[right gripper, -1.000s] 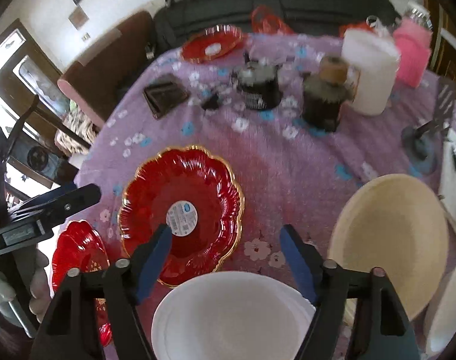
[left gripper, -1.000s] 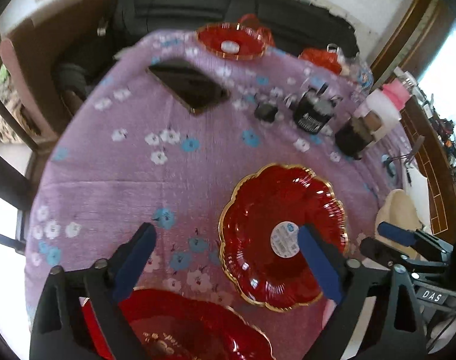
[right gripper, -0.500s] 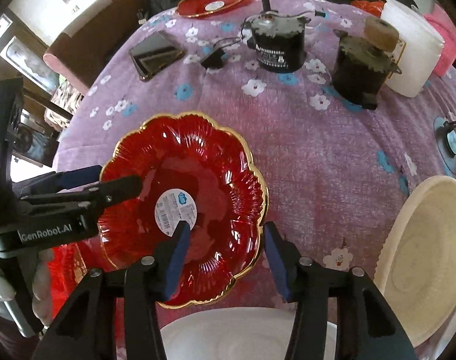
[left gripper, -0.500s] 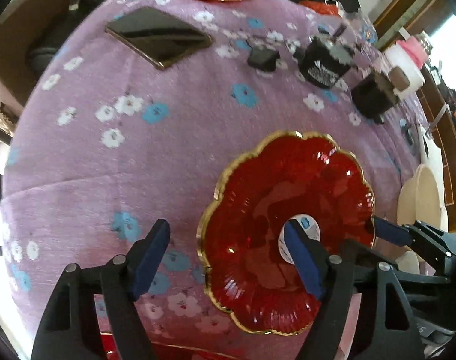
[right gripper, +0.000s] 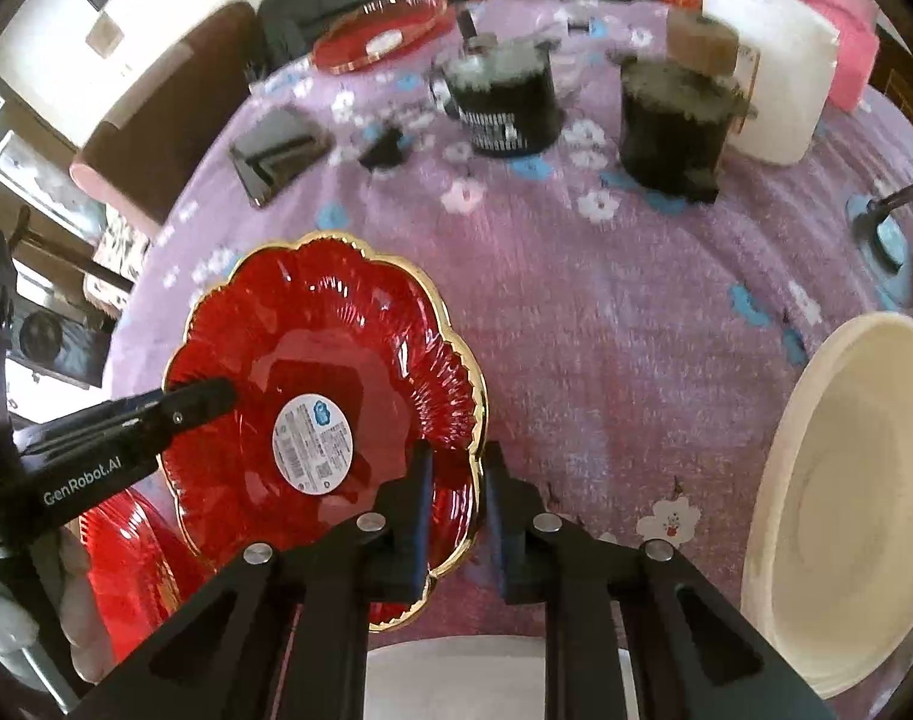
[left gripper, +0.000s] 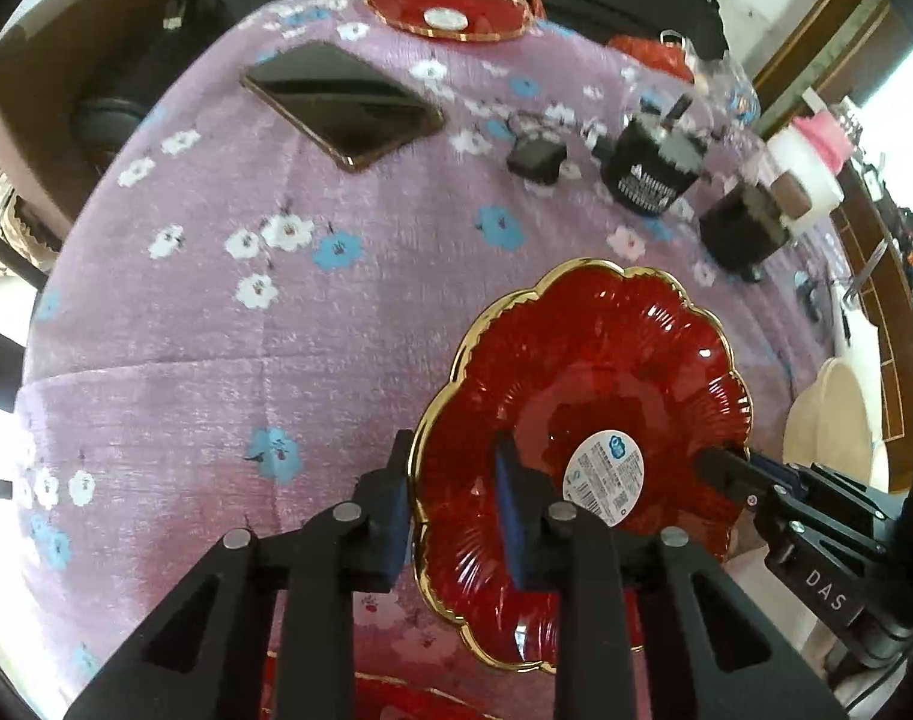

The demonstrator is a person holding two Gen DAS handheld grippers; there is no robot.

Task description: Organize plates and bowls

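A red scalloped plate with a gold rim and a white label (left gripper: pixel 606 396) (right gripper: pixel 312 384) is over the purple flowered tablecloth (left gripper: pixel 246 312). My left gripper (left gripper: pixel 453 480) is shut on its left rim. My right gripper (right gripper: pixel 456 480) is shut on its right rim. Each gripper shows in the other's view, at opposite edges of the plate. A second red plate (right gripper: pixel 126 558) lies below at the near left. A third red plate (left gripper: pixel 450 6) sits at the far edge. A cream plate (right gripper: pixel 840 498) is at the right, and a white plate (right gripper: pixel 456 678) lies under my right gripper.
A dark phone (left gripper: pixel 342 102), a small black charger (left gripper: pixel 534 156), two black pots (right gripper: pixel 504 102) (right gripper: pixel 678 120), a white container (right gripper: pixel 774 78) and a pink one (right gripper: pixel 840 54) stand across the far half of the table. A black sofa is behind.
Both grippers moved in on the red plate and closed on its opposite rims. One second ago both were open and apart from it.
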